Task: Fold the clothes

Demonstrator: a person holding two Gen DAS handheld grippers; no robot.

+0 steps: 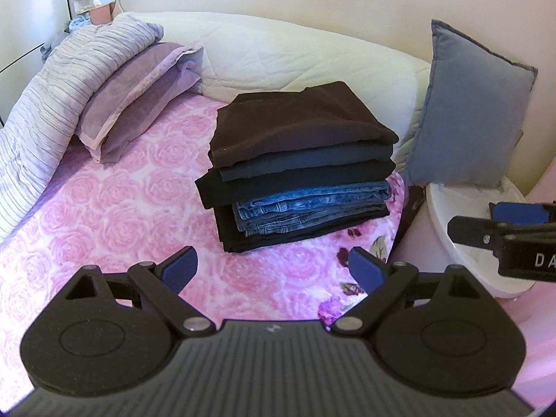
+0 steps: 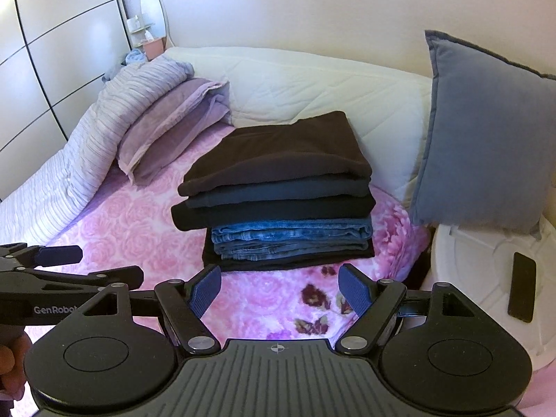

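A neat stack of folded clothes [image 1: 299, 160] [image 2: 278, 194] rests on the pink rose bedspread [image 1: 114, 208] [image 2: 139, 229]: a dark brown garment on top, dark layers under it, blue jeans [image 1: 312, 208] [image 2: 292, 239] and a black piece at the bottom. My left gripper [image 1: 274, 269] hovers open just in front of the stack, nothing between its blue pads. My right gripper [image 2: 279, 290] is also open and empty, in front of the stack. Each gripper shows at the edge of the other's view, the right gripper [image 1: 486, 226] and the left gripper [image 2: 52, 264].
A lilac pillow [image 1: 139, 90] [image 2: 170, 125] and striped duvet [image 1: 48, 104] lie at the left. A cream headboard [image 1: 295, 52] runs behind. A blue cushion [image 1: 472, 114] [image 2: 483, 149] leans at the right above a white round table [image 2: 486, 271] holding a dark phone [image 2: 521, 286]. A hand [image 2: 10, 368] shows lower left.
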